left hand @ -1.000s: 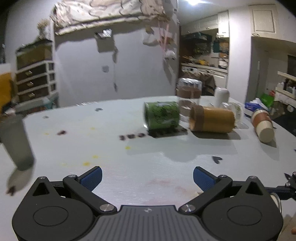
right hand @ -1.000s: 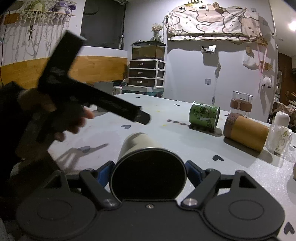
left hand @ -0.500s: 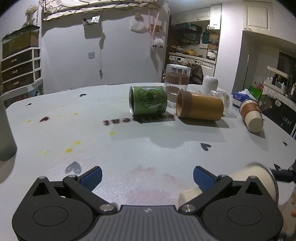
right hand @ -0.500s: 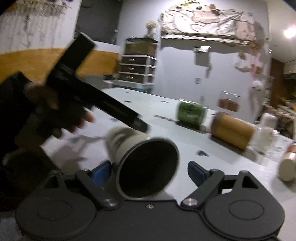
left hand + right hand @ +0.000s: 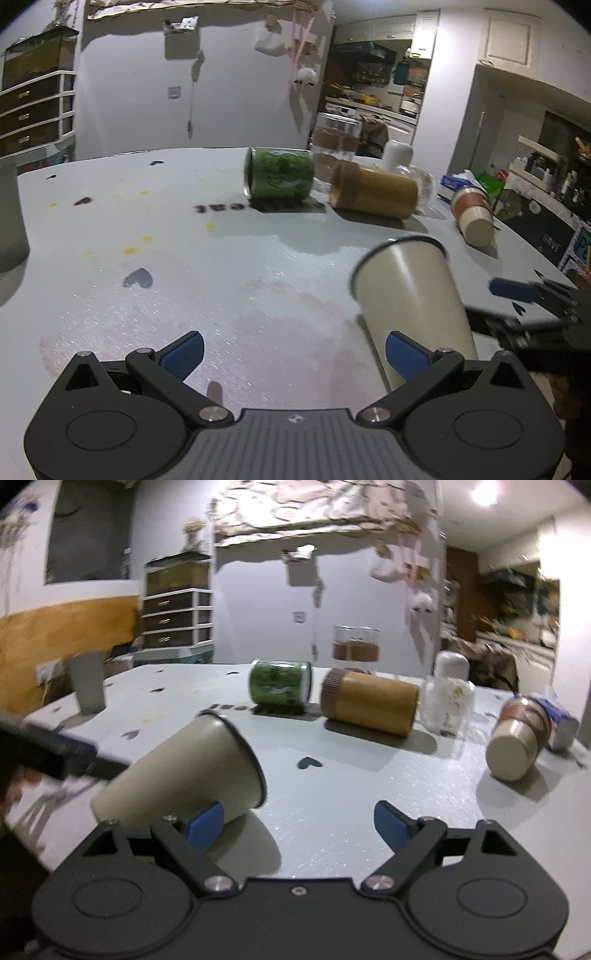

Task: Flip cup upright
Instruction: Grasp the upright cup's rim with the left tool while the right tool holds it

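Observation:
A cream cup with a dark rim (image 5: pixel 192 764) is tilted at the near edge of the white table (image 5: pixel 351 775), rim up and to the right. It touches the left blue pad of my right gripper (image 5: pixel 298 823), whose jaws stand wide open around nothing. The cup also shows in the left wrist view (image 5: pixel 410 295), leaning just beyond the right pad of my left gripper (image 5: pixel 293 356), which is open and empty. The right gripper's fingers (image 5: pixel 513 290) show at the right of that view.
Further back lie a green can (image 5: pixel 279 682), a tan cylinder (image 5: pixel 369 701) and a brown-banded paper cup (image 5: pixel 517 738), all on their sides. A clear glass (image 5: pixel 354 648), a small jar (image 5: pixel 447 705) and a white bottle (image 5: pixel 450 662) stand behind. A grey tumbler (image 5: pixel 86 685) stands far left.
The cream cup was between the right gripper's jaws, mouth toward the camera. It has swung out to the left and tilted rim-up. It came into the left wrist view.

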### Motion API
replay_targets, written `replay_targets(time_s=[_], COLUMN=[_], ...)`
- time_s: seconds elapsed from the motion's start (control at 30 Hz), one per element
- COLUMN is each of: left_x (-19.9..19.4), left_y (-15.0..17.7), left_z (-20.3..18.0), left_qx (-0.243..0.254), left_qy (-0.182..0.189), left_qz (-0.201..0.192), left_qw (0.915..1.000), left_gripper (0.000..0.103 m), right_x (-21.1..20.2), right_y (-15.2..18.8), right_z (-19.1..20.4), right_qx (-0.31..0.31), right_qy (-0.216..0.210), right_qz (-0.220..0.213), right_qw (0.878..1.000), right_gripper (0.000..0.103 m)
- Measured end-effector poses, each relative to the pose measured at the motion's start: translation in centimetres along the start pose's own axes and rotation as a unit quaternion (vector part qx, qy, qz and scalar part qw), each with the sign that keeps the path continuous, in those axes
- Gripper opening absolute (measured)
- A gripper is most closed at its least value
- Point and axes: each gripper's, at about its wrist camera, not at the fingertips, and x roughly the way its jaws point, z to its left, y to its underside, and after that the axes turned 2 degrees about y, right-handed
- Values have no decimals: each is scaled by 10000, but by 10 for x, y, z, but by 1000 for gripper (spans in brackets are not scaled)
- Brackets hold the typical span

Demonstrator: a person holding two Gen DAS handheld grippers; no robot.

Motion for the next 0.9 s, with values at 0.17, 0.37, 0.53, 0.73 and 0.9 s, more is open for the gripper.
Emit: replay_targets(time_s=[0.17,0.37,0.53,0.73,0.9], left_x=[-3,-5,-8,-5,17], left_y=[2,-3,-10,-25,-36], left_z=[3,9,14,3,-10], left_qx=[-216,-595,-924,-1169,-1476], left_qy=[135,385,569,951,1087], left_qz=[-22,-44,-42,56,369], left_qw=[9997,9975,9941,9886,9824], left_gripper=[103,100,92,91,91], right_x=[5,-17,-11,6,7], right_y=[-4,-6,-4,1,3], right_z=[-4,-4,11,16,17], right_qx=[422,1392,1843,2371,2459], right_qy=[9,-690,-1191,-1689,-1812], right_qz=[105,239,556,791,773], right_qw=[9991,9876,9741,9534,9491], right_gripper=[85,81,74,62,58])
